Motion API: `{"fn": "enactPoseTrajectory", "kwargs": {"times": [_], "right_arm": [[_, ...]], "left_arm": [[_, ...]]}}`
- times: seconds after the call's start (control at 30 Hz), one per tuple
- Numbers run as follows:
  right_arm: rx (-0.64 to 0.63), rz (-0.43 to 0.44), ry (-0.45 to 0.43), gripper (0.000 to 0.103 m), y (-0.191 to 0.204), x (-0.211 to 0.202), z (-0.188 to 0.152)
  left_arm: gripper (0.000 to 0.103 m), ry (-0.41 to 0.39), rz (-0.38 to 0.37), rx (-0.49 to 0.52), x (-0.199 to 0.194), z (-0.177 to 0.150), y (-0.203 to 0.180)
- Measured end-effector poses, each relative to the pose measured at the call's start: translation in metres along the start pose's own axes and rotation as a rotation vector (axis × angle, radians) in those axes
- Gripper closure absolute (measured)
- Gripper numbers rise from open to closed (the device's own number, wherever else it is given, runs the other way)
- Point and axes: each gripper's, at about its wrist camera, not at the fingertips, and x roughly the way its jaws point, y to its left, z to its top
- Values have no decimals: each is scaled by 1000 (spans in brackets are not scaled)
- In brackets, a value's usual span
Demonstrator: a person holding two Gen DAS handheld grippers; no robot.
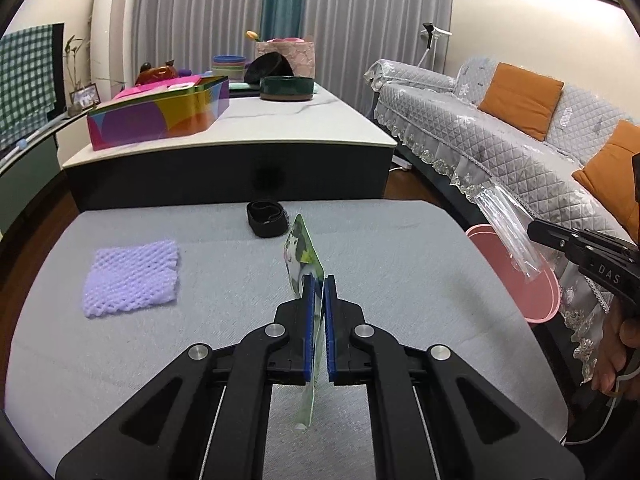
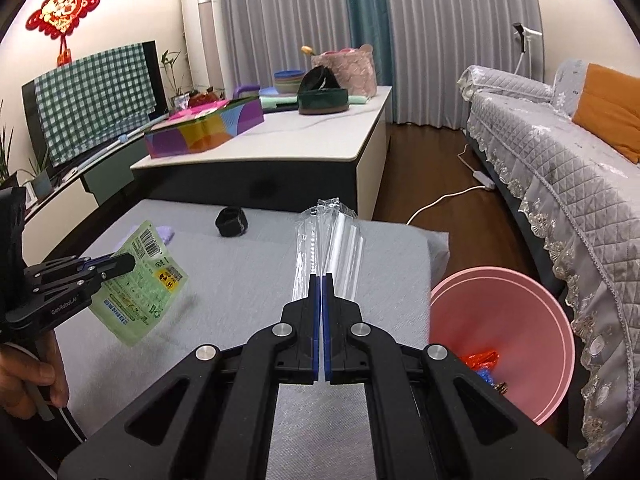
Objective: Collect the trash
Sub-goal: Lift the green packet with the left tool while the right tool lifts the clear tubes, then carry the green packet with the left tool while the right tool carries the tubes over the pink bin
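Observation:
My left gripper (image 1: 319, 280) is shut on a green printed snack wrapper (image 1: 301, 252) and holds it edge-on above the grey cloth-covered table (image 1: 200, 360). The wrapper also shows in the right wrist view (image 2: 148, 272). My right gripper (image 2: 321, 278) is shut on a clear plastic wrapper (image 2: 330, 240), held over the table's right edge beside the pink bin (image 2: 520, 320). In the left wrist view that clear wrapper (image 1: 506, 232) hangs over the bin (image 1: 536, 296). The bin holds orange and blue wrappers (image 2: 482, 364). A purple foam net (image 1: 130, 278) lies on the table's left.
A black band (image 1: 267, 218) lies at the table's far edge. Beyond stands a white-topped coffee table (image 1: 280, 128) with a colourful tin (image 1: 160, 116) and bowls. A grey quilted sofa (image 1: 500, 128) runs along the right, close behind the bin.

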Motion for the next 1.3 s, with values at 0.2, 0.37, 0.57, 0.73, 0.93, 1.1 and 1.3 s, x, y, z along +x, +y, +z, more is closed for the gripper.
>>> {"fn": "enactPoseTrajectory", "kwargs": {"times": [0.2,0.37,0.57,0.73,0.93,1.1,1.3], "right_arm": [[19,-14,-15,102,-10,-4,2],[23,-28,-30,102,-18,-9,4],[24,-49,-46,102,-27,-16,5],[36,-61,-50,102,-37,-20,4],[56,-79,-61,102,-50,-26,4],[84,-98,-73,101,-63,-34,6],[103,-128,-86,102,-78,-42,6]], "left_arm": [[98,-17,-13,8,-2,7,-10],[98,-25,-26,14,1,12,-20],[98,-30,-51,29,4,16,-34],[98,-31,-67,41,7,19,-45],[98,-32,-85,50,9,24,-57],[98,-31,-97,59,13,30,-67],[98,-24,-121,56,20,37,-84]]}}
